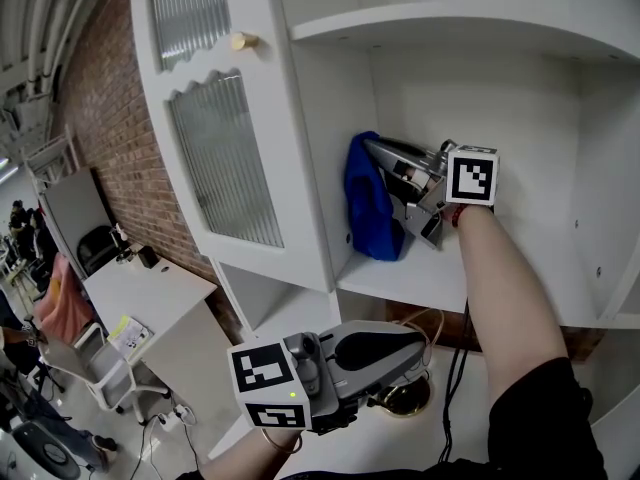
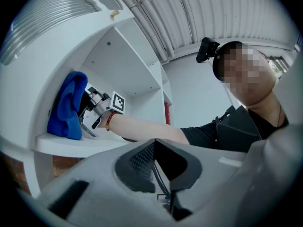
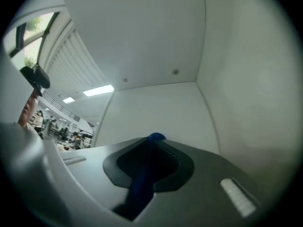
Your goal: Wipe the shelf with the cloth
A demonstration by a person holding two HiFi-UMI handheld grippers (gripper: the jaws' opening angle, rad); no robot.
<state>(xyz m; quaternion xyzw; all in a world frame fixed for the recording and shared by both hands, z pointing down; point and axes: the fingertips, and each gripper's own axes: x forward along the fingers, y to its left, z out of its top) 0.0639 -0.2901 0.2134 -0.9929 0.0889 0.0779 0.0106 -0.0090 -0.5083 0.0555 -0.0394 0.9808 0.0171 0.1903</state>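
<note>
Right tongs (image 1: 385,193) clamped the cloth (image 1: 366,208) on the shelf (image 1: 420,286) mid-frame, arm outstretched; left tongs (image 1: 405,353) were clenched empty, lower centre

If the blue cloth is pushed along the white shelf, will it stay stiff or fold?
Probably floppy: the blue fabric cloth hangs in soft folds from the right gripper. Likely light too, and it may bunch against the white shelf board.

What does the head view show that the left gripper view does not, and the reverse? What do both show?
Only the head view: the white desk and black cables near the floor. Only the left gripper view: the person's head camera and a distant red object. Both: the blue cloth held by the right gripper on the white shelf.
</note>
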